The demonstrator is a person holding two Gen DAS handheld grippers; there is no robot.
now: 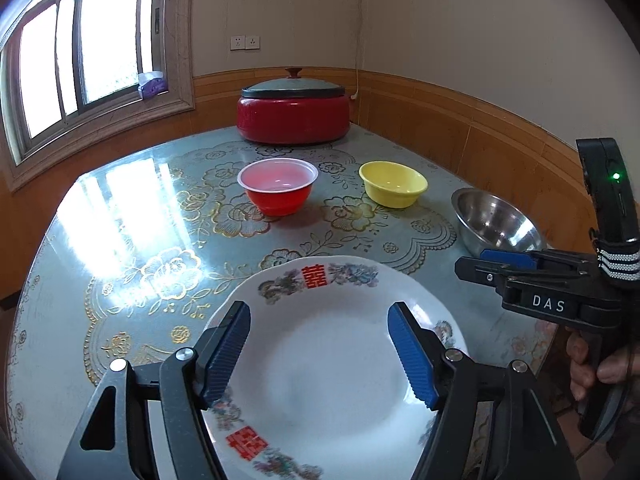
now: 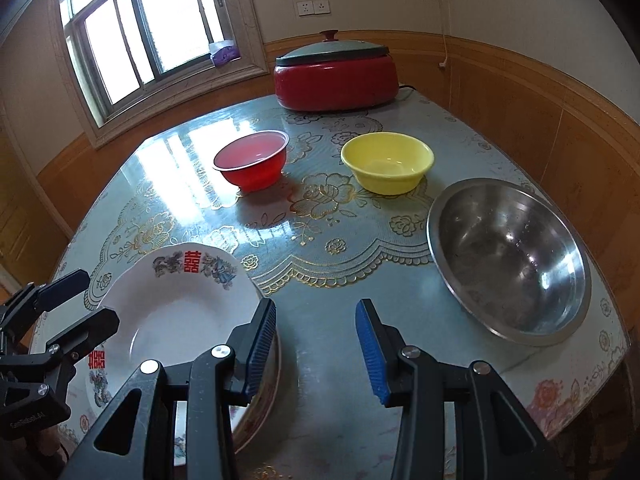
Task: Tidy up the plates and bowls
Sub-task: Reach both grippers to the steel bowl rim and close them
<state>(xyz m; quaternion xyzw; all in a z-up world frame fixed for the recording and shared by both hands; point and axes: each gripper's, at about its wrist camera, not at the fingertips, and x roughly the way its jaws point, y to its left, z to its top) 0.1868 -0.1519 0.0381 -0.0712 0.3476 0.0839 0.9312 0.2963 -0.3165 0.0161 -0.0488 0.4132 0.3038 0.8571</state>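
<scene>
Left tongs (image 1: 320,352) spread, nothing between the pads, poised over the white plate (image 1: 320,364) with red characters on its rim. The plate sits at the near edge of the table (image 1: 132,248); in the right wrist view it appears to rest on another plate beneath, rim partly visible. Right tongs (image 2: 316,354) parted and empty, over bare tablecloth between the plate and the steel bowl (image 2: 508,260). Red bowl (image 2: 252,166) and yellow bowl (image 2: 388,162) stand apart further back, with a lidded red cooker (image 2: 336,72) at the far end. Risks, as judged: glazed rim may slip from ribbed pads if pinched shallowly; the stack lies close to the table edge, so a nudge could push it off; the two tongs work near each other and could collide. Surface is a glossy floral cover with strong window (image 1: 80,60) glare, likely slick. Corner room, wood wainscot, wall sockets.
</scene>
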